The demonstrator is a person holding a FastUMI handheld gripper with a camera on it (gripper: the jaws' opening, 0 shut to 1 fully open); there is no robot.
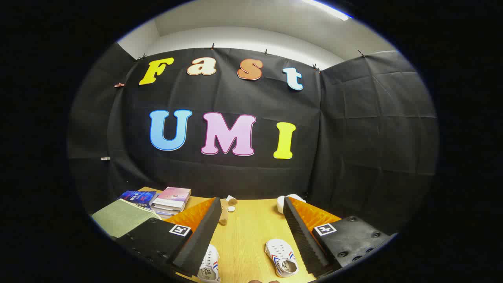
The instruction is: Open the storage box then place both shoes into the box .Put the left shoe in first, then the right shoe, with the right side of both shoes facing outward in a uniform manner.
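Note:
Two small white shoes with red and blue stripes lie on the wooden table (247, 232). One shoe (281, 257) sits just inside my right finger, the other shoe (209, 264) is partly hidden under my left finger. My gripper (247, 236) hovers above the table with its fingers wide apart and nothing between them. The left fingertip (214, 208) and the right fingertip (289, 206) point toward the back wall. A storage box cannot be made out.
A stack of books (171, 199) and a blue book (137, 196) lie at the back left, beside a green folder (120, 218). Small light objects (231, 202) and a white object (283, 202) sit near the table's far edge by the black cloth wall.

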